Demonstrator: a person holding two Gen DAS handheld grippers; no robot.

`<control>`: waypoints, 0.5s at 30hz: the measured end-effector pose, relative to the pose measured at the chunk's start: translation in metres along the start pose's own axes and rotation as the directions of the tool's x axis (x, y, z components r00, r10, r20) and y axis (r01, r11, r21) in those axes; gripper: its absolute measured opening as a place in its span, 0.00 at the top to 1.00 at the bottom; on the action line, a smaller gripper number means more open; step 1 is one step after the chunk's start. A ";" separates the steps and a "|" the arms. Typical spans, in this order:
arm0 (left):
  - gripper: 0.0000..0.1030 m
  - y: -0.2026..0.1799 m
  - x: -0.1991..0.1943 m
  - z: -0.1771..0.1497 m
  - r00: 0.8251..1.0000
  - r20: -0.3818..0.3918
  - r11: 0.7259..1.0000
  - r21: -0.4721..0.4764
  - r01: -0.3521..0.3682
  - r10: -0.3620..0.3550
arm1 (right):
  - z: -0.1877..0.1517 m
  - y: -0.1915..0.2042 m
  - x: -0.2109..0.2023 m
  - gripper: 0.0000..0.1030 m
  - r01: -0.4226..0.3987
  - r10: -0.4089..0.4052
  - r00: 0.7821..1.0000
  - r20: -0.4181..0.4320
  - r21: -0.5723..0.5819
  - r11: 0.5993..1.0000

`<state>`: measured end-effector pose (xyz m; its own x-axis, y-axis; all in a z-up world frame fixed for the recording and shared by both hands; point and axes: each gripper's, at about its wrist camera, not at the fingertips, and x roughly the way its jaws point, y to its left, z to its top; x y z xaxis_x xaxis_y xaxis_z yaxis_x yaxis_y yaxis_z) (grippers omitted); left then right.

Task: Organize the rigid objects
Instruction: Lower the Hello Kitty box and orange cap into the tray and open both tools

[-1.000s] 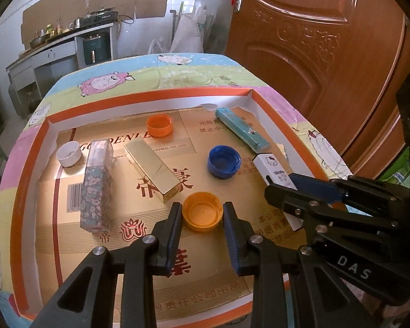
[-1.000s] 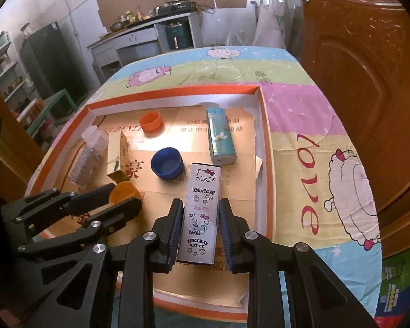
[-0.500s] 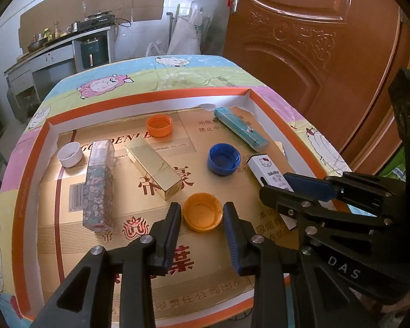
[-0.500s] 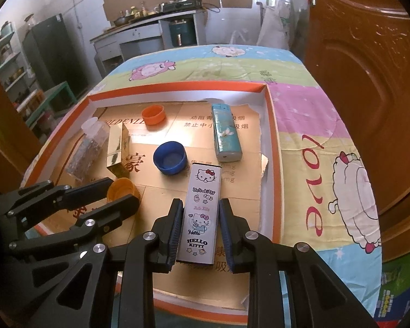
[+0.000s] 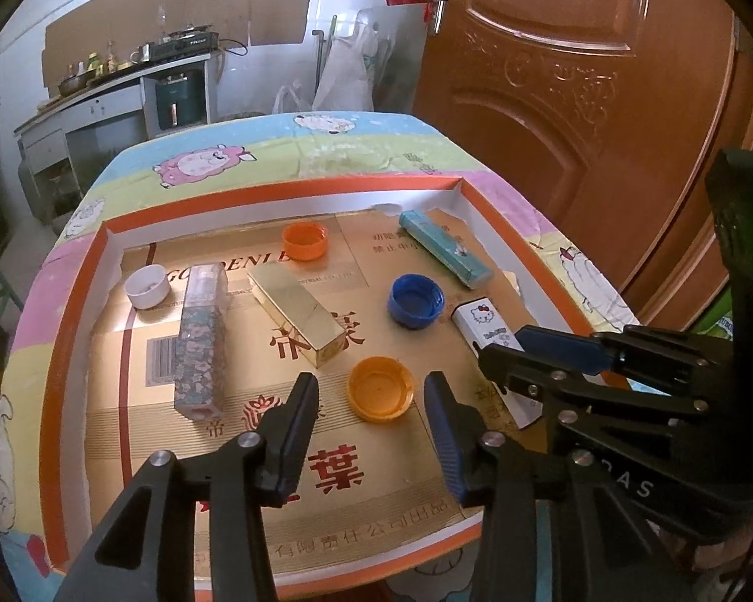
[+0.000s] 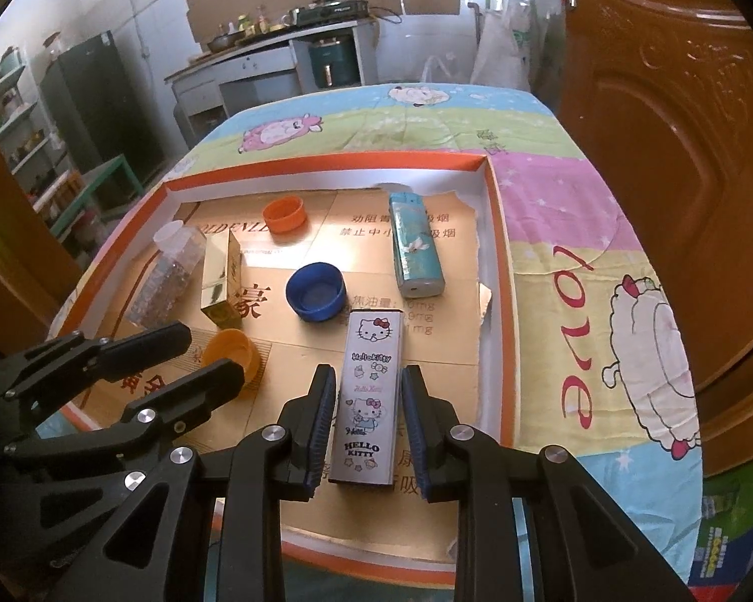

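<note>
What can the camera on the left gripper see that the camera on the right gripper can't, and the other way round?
Only the left wrist view shows the white cap at the tray's far left corner, and the floral box in full.

Only the right wrist view shows the whole Hello Kitty box with the right gripper shut on it, plus the "love" lettering on the cloth.

Both show the orange-rimmed tray, the yellow cap between the opening jaws of the left gripper, the blue cap, orange cap, gold box and teal box.
</note>
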<state>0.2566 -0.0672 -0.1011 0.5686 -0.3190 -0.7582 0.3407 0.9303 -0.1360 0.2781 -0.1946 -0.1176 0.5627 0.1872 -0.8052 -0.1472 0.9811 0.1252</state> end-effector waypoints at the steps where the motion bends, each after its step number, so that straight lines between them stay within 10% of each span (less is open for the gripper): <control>1: 0.58 0.000 -0.001 0.000 1.000 0.001 1.000 -0.002 0.000 0.000 | 0.000 0.000 -0.002 0.73 0.001 -0.001 1.000 0.004 0.000 1.000; 15: 0.58 0.000 -0.023 -0.001 0.999 0.034 1.000 -0.015 -0.010 0.011 | -0.002 0.004 -0.029 0.73 0.004 -0.004 0.999 0.041 0.001 1.000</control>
<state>0.2425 -0.0592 -0.0842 0.5975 -0.3151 -0.7374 0.3238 0.9361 -0.1375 0.2596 -0.1965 -0.0952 0.5961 0.1846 -0.7814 -0.1439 0.9820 0.1222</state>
